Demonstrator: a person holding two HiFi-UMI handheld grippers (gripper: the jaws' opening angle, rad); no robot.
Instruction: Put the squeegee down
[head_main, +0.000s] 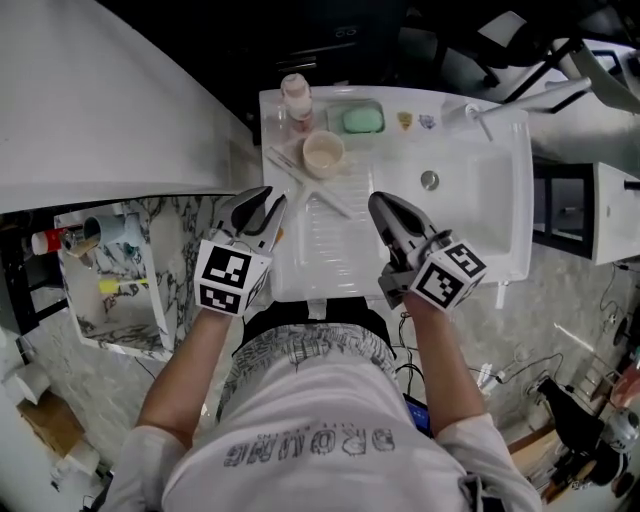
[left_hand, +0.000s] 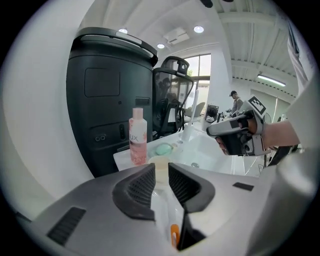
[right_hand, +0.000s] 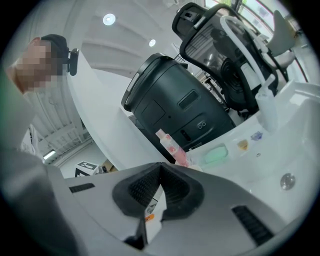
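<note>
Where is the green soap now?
Head view: the green soap sits at the far edge of the sink unit, right of the pink bottle, just beyond the beige cup.

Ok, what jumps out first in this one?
Two hand-held grippers hover over the near edge of a white sink unit. The left gripper has its jaws slightly apart and empty, and the right gripper is closed on nothing. Just beyond them the white squeegee lies on the draining board, near a beige cup, a pink bottle and green soap.
</note>
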